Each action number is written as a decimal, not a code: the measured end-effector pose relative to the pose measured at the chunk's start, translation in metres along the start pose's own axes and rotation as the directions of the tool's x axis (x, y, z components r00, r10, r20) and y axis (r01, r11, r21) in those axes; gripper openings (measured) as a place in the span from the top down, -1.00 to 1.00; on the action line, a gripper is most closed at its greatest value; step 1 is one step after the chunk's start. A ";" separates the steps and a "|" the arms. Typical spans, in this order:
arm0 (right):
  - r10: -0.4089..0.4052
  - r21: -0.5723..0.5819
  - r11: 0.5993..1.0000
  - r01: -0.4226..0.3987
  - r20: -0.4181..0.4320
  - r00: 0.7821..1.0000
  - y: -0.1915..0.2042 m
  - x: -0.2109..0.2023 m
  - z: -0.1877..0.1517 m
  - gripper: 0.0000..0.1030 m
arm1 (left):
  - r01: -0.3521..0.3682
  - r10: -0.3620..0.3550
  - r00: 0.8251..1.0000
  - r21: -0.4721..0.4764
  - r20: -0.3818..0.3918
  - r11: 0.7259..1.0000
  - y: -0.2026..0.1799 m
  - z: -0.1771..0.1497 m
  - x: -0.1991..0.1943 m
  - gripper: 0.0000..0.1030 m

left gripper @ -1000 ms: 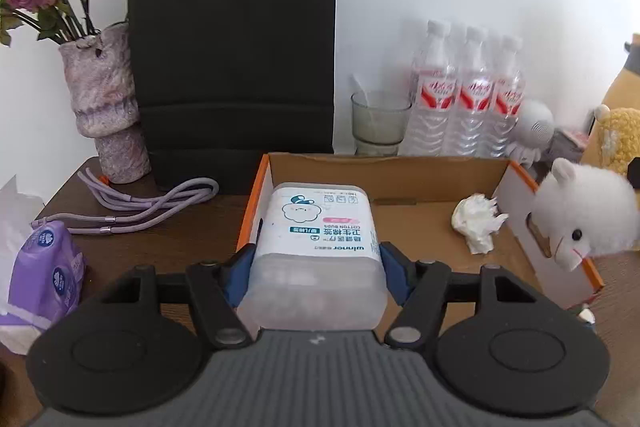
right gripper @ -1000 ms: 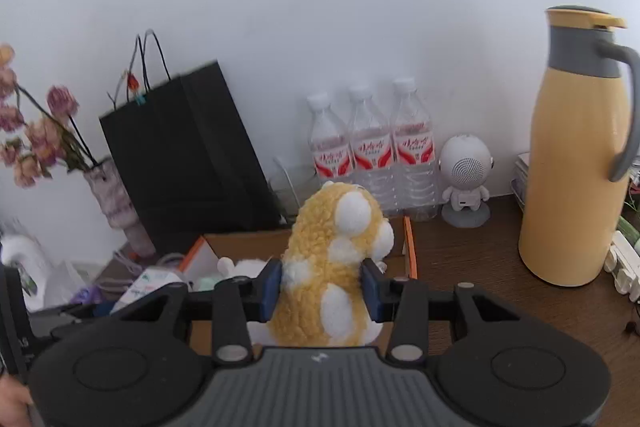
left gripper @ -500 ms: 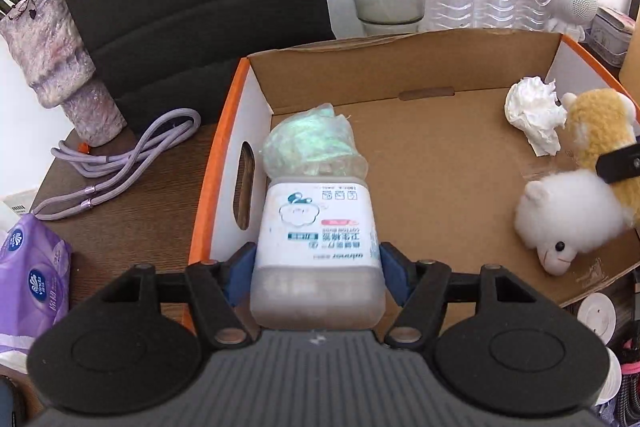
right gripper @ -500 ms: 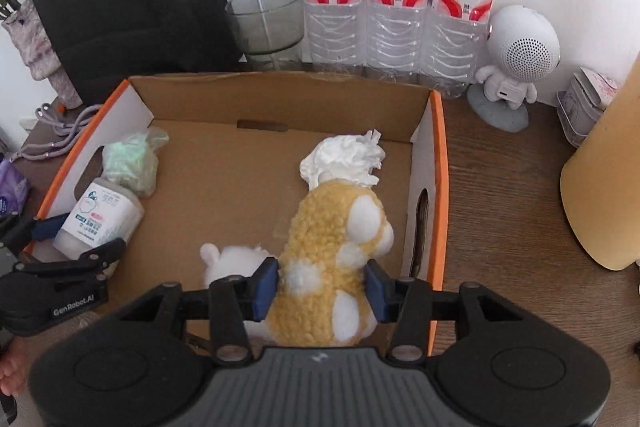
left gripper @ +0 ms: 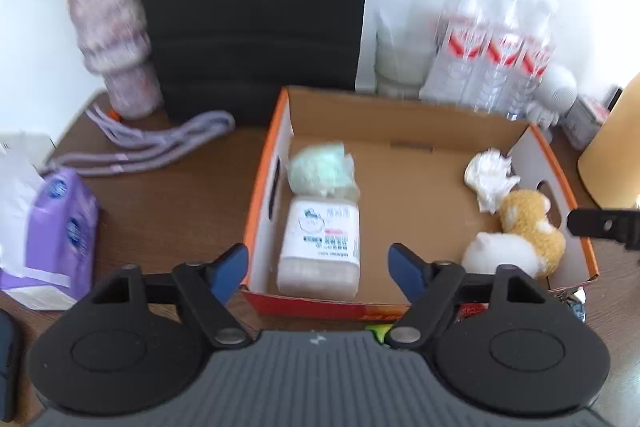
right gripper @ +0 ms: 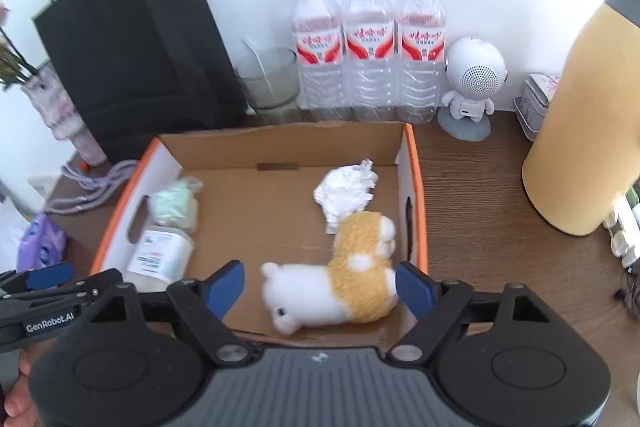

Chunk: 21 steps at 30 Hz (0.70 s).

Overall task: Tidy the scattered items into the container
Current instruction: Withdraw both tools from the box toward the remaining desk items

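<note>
The orange-edged cardboard box [left gripper: 256, 203] [right gripper: 418, 187] sits on the brown table. Inside it lie a cotton-swab jar [left gripper: 320, 247] [right gripper: 160, 257], a green plastic wad [left gripper: 322, 169] [right gripper: 176, 203], a crumpled tissue [left gripper: 490, 179] [right gripper: 346, 191], a yellow plush [left gripper: 528, 227] [right gripper: 362, 259] and a white plush [left gripper: 500, 253] [right gripper: 300, 291]. My left gripper [left gripper: 319, 265] is open and empty, just above the box's near wall behind the jar. My right gripper [right gripper: 320, 285] is open and empty, its jaws either side of the two plush toys.
Left of the box lie a purple tissue pack [left gripper: 60, 227] and a lilac cord [left gripper: 160, 147]. Behind stand a black bag [right gripper: 132, 59], a vase [left gripper: 116, 43], a glass [right gripper: 272, 83], three water bottles [right gripper: 370, 43] and a robot speaker [right gripper: 474, 83]. A yellow jug [right gripper: 588, 115] stands right.
Both grippers have opened and pulled back. The jar now lies in the box's left side, the yellow plush beside the white one at the right.
</note>
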State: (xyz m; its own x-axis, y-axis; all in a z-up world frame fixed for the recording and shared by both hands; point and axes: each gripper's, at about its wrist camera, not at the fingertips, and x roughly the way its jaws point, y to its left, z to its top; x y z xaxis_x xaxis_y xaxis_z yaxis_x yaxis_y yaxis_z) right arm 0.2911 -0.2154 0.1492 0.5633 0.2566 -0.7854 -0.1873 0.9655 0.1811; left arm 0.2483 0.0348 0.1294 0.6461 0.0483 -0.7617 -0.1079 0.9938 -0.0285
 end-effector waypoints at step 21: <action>0.002 -0.087 0.994 0.068 0.624 0.781 0.028 -0.092 -0.204 -0.83 | 0.040 -0.073 0.745 0.066 0.663 0.997 -0.013 -0.195 -0.129 -1.00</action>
State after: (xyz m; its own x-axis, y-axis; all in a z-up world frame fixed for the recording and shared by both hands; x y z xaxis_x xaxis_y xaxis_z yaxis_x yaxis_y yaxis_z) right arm 0.0704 -0.2207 0.1057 0.9421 0.2302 -0.2440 -0.2183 0.9730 0.0752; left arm 0.0193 -0.0039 0.1015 0.9901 0.0298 -0.1369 -0.0323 0.9993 -0.0162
